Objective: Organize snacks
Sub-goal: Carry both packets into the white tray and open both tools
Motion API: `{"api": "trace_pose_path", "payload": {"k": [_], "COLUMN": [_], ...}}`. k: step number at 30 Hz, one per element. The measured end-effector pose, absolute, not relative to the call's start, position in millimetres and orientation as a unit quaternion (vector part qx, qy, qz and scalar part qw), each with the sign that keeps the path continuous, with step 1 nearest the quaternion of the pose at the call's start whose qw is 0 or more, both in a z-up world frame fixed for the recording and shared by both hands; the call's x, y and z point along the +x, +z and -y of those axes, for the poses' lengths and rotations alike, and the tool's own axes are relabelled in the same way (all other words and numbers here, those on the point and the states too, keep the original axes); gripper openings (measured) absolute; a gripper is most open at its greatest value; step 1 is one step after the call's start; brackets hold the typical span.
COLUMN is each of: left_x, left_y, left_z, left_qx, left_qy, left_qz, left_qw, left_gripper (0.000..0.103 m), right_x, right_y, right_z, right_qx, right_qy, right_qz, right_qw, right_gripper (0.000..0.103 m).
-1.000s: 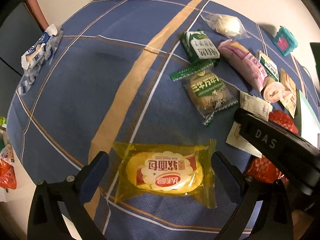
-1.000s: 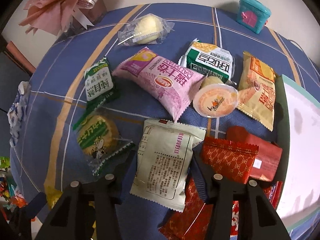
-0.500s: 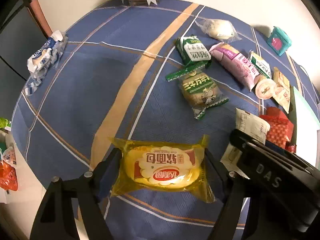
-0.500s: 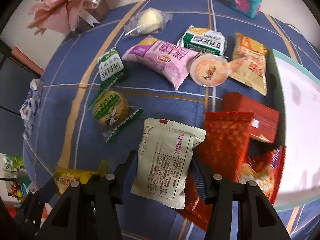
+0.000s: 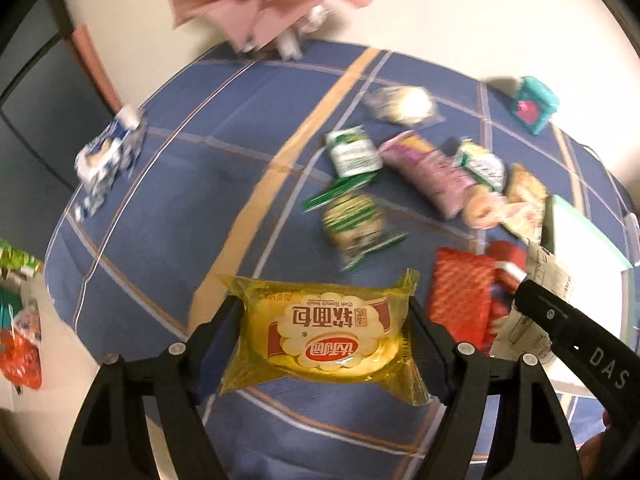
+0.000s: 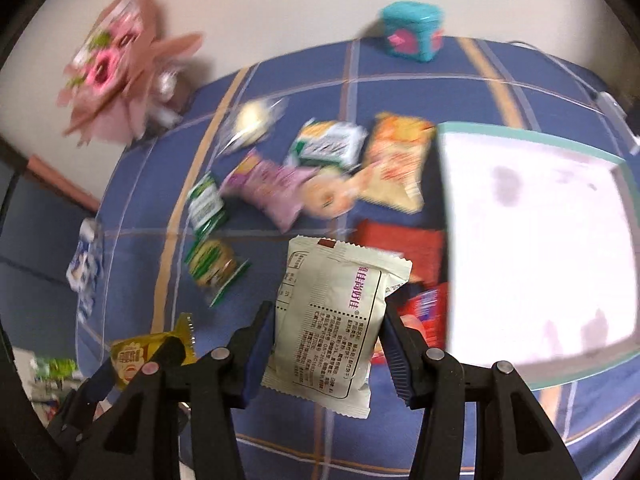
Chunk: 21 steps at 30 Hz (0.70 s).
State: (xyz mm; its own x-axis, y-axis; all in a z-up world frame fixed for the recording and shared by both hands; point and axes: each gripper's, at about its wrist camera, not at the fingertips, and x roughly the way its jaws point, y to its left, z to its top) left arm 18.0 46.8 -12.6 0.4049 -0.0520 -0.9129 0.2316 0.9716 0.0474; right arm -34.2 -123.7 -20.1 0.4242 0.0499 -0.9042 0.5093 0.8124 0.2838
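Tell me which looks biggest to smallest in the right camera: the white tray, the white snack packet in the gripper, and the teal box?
1. White tray
2. White snack packet, though it is close to the camera, which makes it look bigger
3. Teal box, far back on the table

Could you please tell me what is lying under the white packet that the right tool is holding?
Below the white packet, held in the right tool, red packets show at its right edge and blue checked cloth below. Whatever lies directly behind the packet is covered.
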Motion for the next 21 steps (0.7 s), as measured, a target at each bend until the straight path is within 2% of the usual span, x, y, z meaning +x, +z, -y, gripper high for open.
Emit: {"api": "trace_pose_path", "payload": {"k": [9,21], "left_x": [2.0,-34.5], "left_y": [3.8,-21.7], "left_z": [57.6,188.6], "left_qx": [0.130,0.190], "left_qy": [-0.167,-0.272], "left_qz": [-0.511,-0.508], "left_qw": [0.833,0.795], "left_gripper": [0.080,0.080], "right_x": [-80.6,-152.4], "right_y": [-19.0,-38.1], "right_z": [228.5,348.4], "right_qx": [0.327,0.360], "right_qy": [-0.256,-0.391], "right_qz": [-0.498,-0.474], "right_qw": [0.761,0.702], "right_gripper": [0.054,0.054]}}
